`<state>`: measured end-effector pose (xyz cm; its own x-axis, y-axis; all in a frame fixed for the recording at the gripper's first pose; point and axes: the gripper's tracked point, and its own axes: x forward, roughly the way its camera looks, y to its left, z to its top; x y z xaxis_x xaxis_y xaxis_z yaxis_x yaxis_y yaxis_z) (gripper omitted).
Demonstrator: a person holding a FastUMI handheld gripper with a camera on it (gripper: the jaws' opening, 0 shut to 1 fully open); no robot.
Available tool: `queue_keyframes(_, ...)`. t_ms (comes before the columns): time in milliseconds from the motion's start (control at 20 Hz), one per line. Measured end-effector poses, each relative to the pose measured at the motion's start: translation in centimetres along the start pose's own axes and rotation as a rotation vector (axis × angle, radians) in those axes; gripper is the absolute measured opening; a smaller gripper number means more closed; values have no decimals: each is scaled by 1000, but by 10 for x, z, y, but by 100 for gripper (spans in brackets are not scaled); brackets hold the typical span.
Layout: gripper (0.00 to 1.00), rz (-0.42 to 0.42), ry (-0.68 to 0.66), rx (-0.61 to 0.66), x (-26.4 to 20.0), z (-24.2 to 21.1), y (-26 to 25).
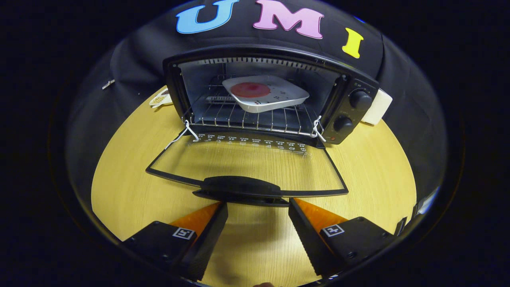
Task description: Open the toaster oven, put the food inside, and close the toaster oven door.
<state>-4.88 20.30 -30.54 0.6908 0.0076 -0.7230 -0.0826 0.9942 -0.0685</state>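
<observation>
Beyond the jaws (258, 207), which stand apart and empty, the plate of food (265, 93) seemingly rests on the oven (271, 95) rack; only the lowered door (247, 167) remains to close.

Beyond the fingers, the oven (271, 95) hides most of a small dish (160, 98) and a white object (378, 107) behind it; markings on the door (247, 163) are too small to tell.
</observation>
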Motion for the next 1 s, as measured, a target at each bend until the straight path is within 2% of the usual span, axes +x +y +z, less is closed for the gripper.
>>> queue_keyframes(400,99,49,-108,112,-32,42,-1)
queue_keyframes(500,99,37,-170,119,-34,65,-9)
queue_keyframes(800,99,66,-407,105,-91,139,-28)
queue_keyframes(1000,99,49,-589,72,-131,177,-78)
